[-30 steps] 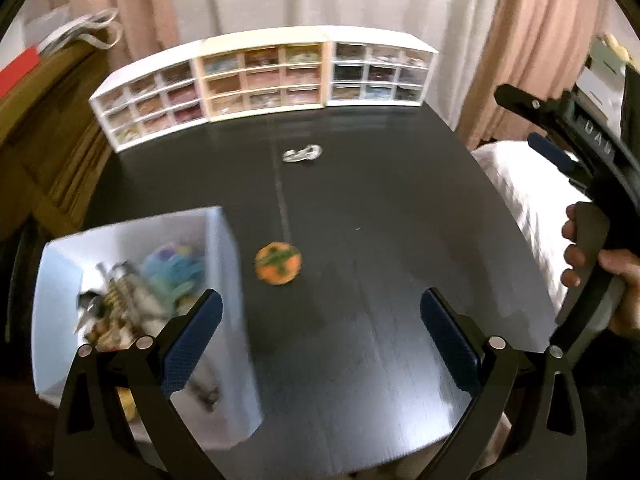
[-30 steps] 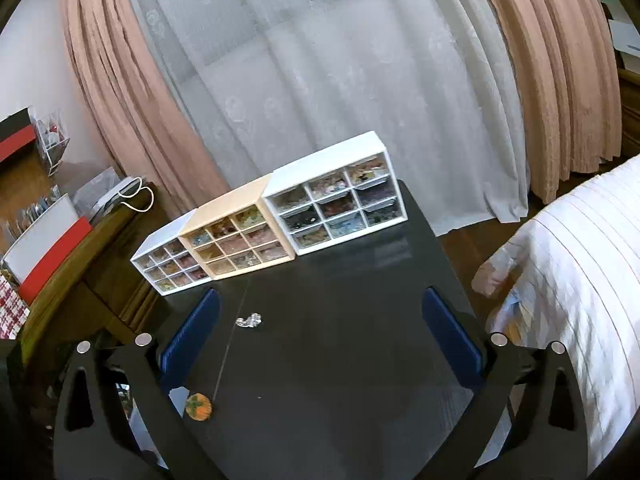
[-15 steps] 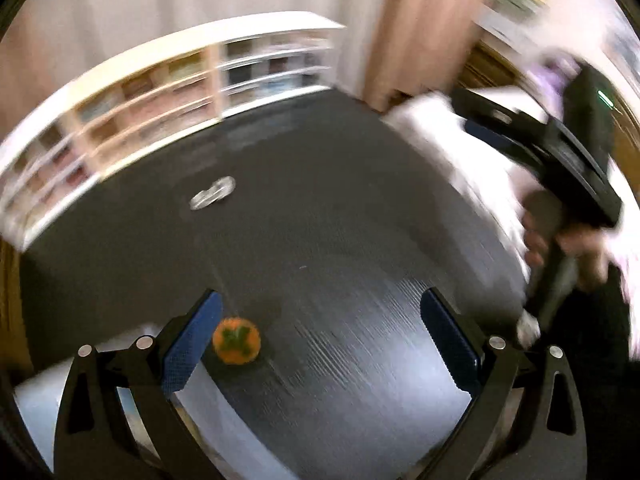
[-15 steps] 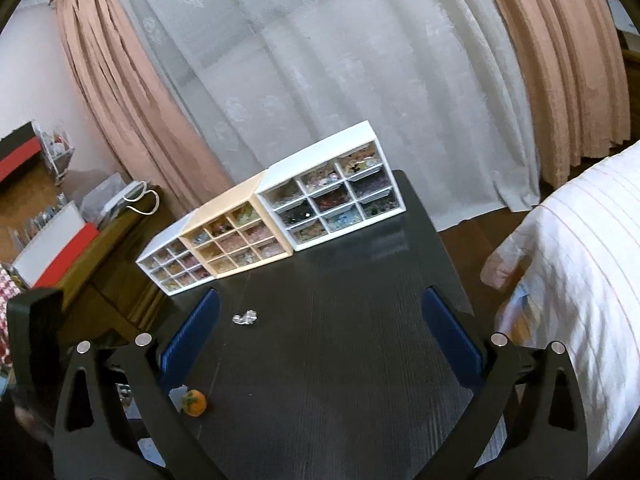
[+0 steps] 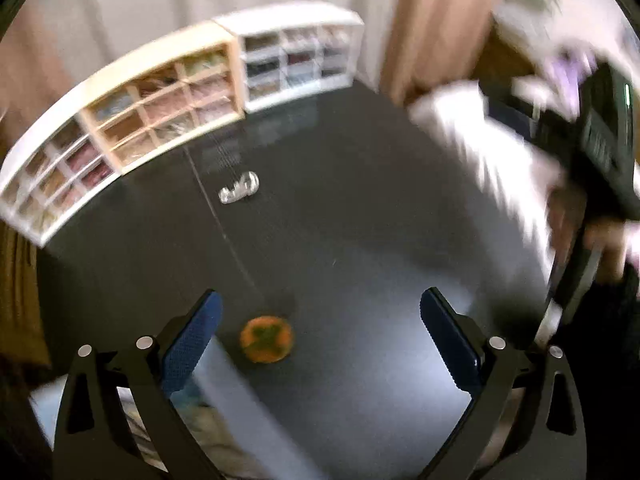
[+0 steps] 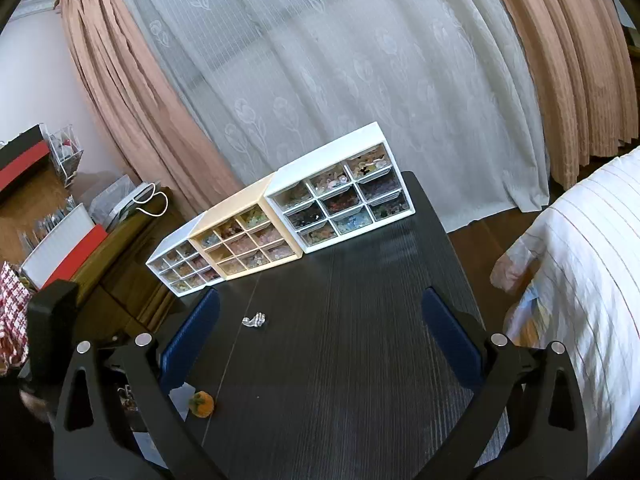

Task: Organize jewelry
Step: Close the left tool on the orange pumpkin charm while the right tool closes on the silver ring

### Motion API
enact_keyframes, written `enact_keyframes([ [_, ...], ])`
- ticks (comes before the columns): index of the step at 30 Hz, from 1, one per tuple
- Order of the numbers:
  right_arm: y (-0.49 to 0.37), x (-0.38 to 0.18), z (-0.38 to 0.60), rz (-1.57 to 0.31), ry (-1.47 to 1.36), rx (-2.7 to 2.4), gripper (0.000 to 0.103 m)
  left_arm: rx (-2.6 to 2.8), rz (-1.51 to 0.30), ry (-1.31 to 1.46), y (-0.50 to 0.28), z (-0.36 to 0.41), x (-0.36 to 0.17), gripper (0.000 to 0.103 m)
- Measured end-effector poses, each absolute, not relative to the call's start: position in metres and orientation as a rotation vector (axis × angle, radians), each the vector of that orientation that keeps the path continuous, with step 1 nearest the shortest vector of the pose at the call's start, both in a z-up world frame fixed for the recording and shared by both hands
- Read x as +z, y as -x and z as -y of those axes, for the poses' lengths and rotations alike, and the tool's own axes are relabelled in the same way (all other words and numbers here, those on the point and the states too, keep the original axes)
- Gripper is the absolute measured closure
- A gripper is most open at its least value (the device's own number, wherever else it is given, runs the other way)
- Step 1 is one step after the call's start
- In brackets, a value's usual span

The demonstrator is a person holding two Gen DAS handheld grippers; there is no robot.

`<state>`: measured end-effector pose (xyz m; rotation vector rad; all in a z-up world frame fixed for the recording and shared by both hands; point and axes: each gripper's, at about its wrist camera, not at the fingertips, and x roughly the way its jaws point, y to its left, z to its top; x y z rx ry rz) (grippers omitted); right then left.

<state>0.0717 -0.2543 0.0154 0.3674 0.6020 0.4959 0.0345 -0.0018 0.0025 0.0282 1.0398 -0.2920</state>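
Note:
An orange round trinket (image 5: 266, 339) with a green top lies on the black table (image 5: 360, 240), just ahead of my open left gripper (image 5: 320, 344) and nearer its left finger. A small clear silvery piece (image 5: 239, 189) lies further back, toward three drawer organizers: white (image 6: 184, 262), cream (image 6: 248, 236) and white (image 6: 340, 200). A white box (image 5: 224, 412) holding mixed jewelry sits under the left finger. My right gripper (image 6: 320, 348) hovers open and empty above the table; its view shows the trinket (image 6: 201, 403) and clear piece (image 6: 254, 321).
A white striped bed (image 6: 580, 300) lies right of the table. Sheer and pink curtains (image 6: 360, 60) hang behind the organizers. A wooden side cabinet with boxes (image 6: 60, 240) stands at the left. A hand holding the other gripper (image 5: 600, 184) shows blurred at the right of the left wrist view.
My left gripper has swung right and forward, away from the white box, so the orange trinket now sits just ahead of its fingers. The right gripper has moved only slightly.

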Motion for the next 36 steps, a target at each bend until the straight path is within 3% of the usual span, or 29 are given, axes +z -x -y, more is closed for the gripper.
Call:
enact_keyframes([
  [5, -0.07, 0.02, 0.256, -0.597, -0.36, 0.478, 0.006, 0.083, -0.819, 0.109, -0.019, 0.028, 0.01, 0.004],
  [16, -0.061, 0.048, 0.264, -0.549, -0.301, 0.456, 0.006, 0.769, -0.988, 0.264, -0.066, 0.055, -0.022, 0.004],
  [24, -0.058, 0.044, 0.257, -0.548, -0.327, 0.492, 0.006, 0.821, -0.834, 0.503, -0.036, 0.034, -0.042, 0.004],
  [36, -0.115, 0.029, 0.178, -0.678, -0.076, 0.819, 0.007, 0.892, -0.867, 0.582, -0.04, 0.016, -0.064, 0.004],
])
